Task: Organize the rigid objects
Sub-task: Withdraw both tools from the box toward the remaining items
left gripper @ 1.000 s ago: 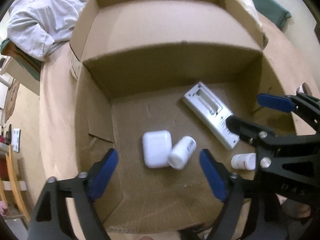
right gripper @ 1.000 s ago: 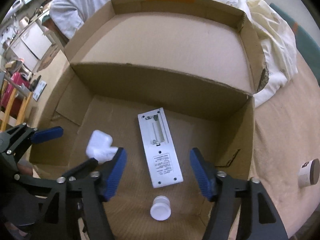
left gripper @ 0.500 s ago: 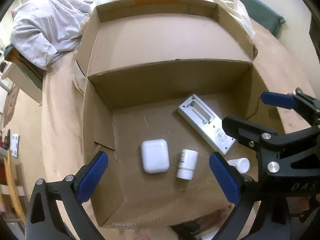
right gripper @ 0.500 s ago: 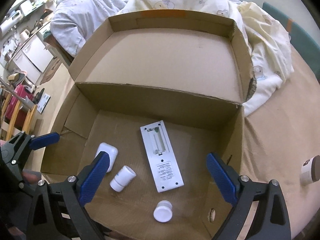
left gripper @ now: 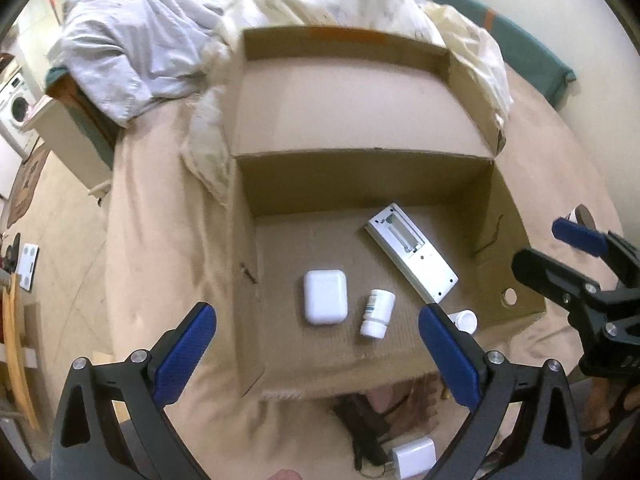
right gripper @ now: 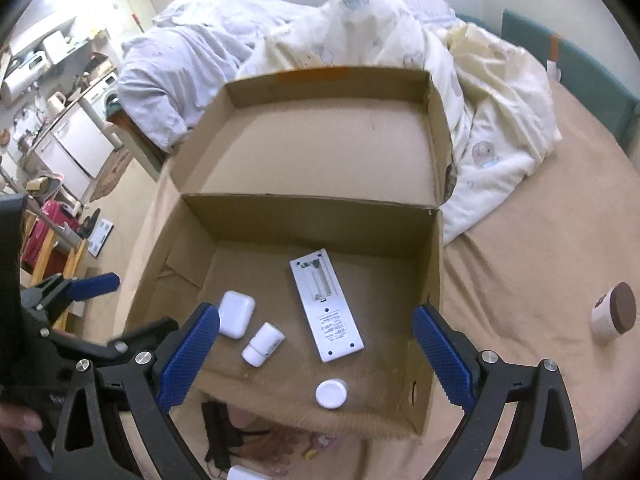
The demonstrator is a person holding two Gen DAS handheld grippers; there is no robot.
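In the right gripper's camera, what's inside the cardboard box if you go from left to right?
White rounded earbud case → small white pill bottle lying down → white round-capped container; the white remote, lying back-side up, overlaps that container's spot.

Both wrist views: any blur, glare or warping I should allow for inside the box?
Left wrist view: slight motion blur, and the box edges bow from the fisheye. Right wrist view: sharper; the remote label shows but is too small to read. No glare in either; soft even light.

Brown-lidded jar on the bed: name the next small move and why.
Probably swing the right tongs, open and empty, toward the brown-lidded jar. It lies outside the cardboard box, while the remote and white case already sit inside.
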